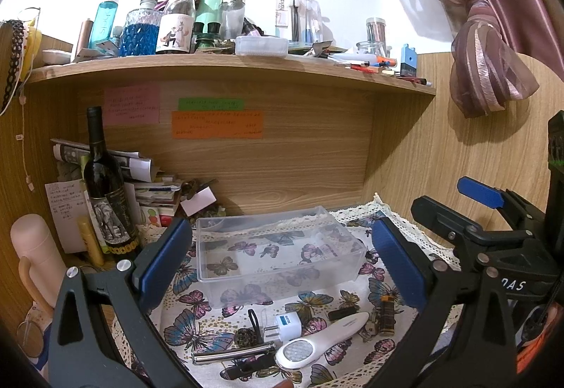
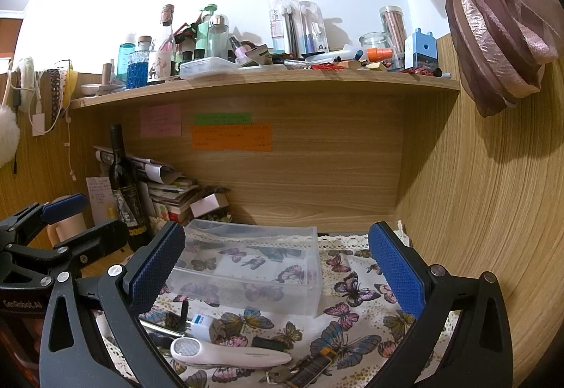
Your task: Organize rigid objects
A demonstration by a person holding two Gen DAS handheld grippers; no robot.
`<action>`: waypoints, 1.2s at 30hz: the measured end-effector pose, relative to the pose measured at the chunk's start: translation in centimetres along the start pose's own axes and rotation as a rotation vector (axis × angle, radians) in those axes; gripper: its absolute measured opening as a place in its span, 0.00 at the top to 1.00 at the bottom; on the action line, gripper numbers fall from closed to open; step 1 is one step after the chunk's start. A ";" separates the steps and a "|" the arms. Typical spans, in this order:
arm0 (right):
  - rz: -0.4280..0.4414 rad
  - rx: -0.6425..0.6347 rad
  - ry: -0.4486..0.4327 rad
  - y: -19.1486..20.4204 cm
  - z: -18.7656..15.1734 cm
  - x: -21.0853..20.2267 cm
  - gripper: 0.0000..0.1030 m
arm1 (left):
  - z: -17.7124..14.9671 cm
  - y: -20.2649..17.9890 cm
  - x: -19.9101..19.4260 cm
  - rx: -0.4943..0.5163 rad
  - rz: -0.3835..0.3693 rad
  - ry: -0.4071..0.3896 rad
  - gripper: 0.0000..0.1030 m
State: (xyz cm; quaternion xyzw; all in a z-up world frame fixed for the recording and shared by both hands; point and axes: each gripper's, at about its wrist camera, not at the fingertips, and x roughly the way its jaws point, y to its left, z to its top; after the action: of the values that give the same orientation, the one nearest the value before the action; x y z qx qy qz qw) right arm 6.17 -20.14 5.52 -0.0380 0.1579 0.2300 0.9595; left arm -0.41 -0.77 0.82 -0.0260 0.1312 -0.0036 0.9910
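Two grippers hang with jaws spread wide and nothing between them, the left gripper (image 1: pixel 278 261) and the right gripper (image 2: pixel 278 268) both facing a clear plastic bin (image 1: pixel 278 254) that sits empty on the butterfly-print cloth (image 1: pixel 197 328). Every loose item lies on the cloth in front of the bin, on the side nearer the cameras: a white USB wall charger (image 1: pixel 287 324) just before the bin's front wall, a white handheld device with a round gridded head (image 1: pixel 317 338) beside the charger, a metal clip-like bar (image 1: pixel 232 354) to the left of that device, a small black block (image 1: pixel 341 314), and a dark lighter with keys (image 1: pixel 386 314) to its right. With the bin holding nothing, sorting looks to be at its start: the step in hand is choosing a first piece. My guess is that the next move calls for one gripper to drop toward the charger or the white device, straddle its narrow side, close, then lift over the bin's front wall; the other items crowd close, so a careful approach matters.
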 end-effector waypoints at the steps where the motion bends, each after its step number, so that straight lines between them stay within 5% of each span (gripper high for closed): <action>1: -0.001 0.000 0.000 0.0 0.0 0.0 0.00 | 0.0 0.0 0.0 0.000 0.001 -0.001 0.00; 18: 0.046 0.029 0.009 0.1 0.1 0.0 0.00 | -0.3 -0.1 0.6 -0.007 -0.011 0.008 0.00; 22: 0.013 0.012 0.052 -0.3 -0.9 0.8 0.05 | -0.8 0.8 1.2 -0.016 0.015 0.040 0.17; 36: -0.084 0.045 0.353 -4.1 -7.7 4.7 0.23 | -7.0 6.2 5.1 -0.083 0.105 0.316 0.42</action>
State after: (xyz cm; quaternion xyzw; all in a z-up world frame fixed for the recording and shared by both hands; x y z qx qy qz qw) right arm 9.82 -22.88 -3.31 -0.0630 0.3271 0.1758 0.9263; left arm 2.72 5.03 -7.63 -0.0588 0.2864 0.0497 0.9550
